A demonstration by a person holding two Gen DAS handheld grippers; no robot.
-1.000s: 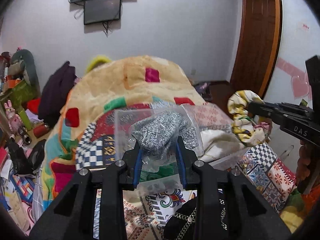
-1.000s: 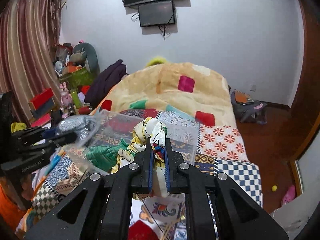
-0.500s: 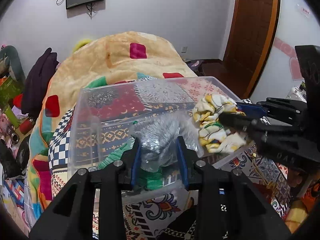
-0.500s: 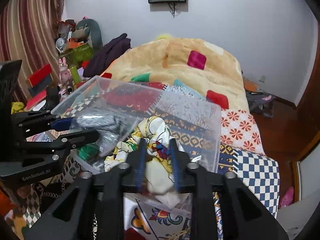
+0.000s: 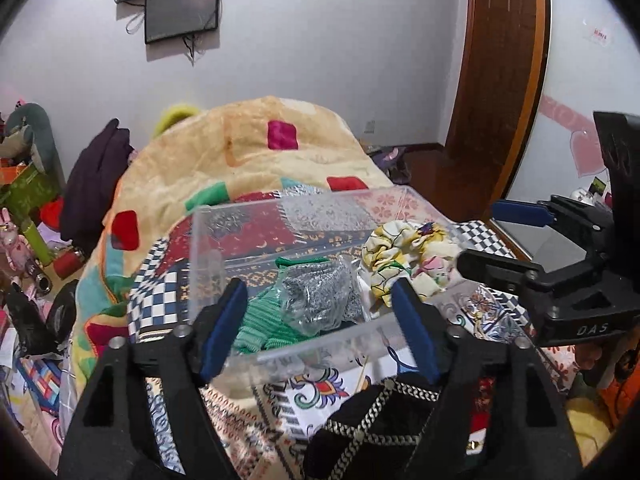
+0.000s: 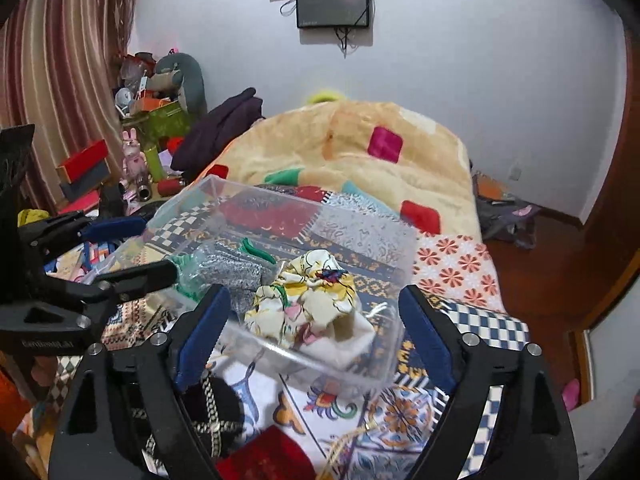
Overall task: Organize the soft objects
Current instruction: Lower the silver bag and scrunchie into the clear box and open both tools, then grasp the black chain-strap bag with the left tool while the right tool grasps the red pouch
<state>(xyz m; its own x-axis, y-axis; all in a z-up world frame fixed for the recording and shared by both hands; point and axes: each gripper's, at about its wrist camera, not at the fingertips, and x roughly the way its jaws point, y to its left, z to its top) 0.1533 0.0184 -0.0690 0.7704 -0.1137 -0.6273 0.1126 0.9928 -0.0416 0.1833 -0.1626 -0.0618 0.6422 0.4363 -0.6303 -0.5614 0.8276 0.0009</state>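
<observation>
A clear plastic box [image 5: 224, 216] [image 6: 404, 240] stands on the patterned bedspread. Inside lie a grey knit item in a clear bag [image 5: 320, 296] [image 6: 236, 268], a green knit item [image 5: 268, 324] [image 6: 256, 250] and a yellow-white floral cloth [image 5: 408, 256] [image 6: 316, 300]. My left gripper [image 5: 318, 324] is open and empty, just before the box's near wall, in front of the grey item. My right gripper [image 6: 310, 332] is open and empty, in front of the floral cloth. Each gripper shows from the side in the other's view [image 5: 520, 240] [image 6: 120, 252].
A black item with gold chain trim [image 5: 380, 412] [image 6: 208, 408] lies on the bedspread just before the box. A folded beige blanket [image 5: 248, 152] is heaped behind it. Clutter stands at the left [image 6: 152, 120]; a wooden door [image 5: 496, 80] at the right.
Both grippers have opened and let go: the grey bagged item and the floral cloth now lie in the box. Both grippers have drawn back from it.
</observation>
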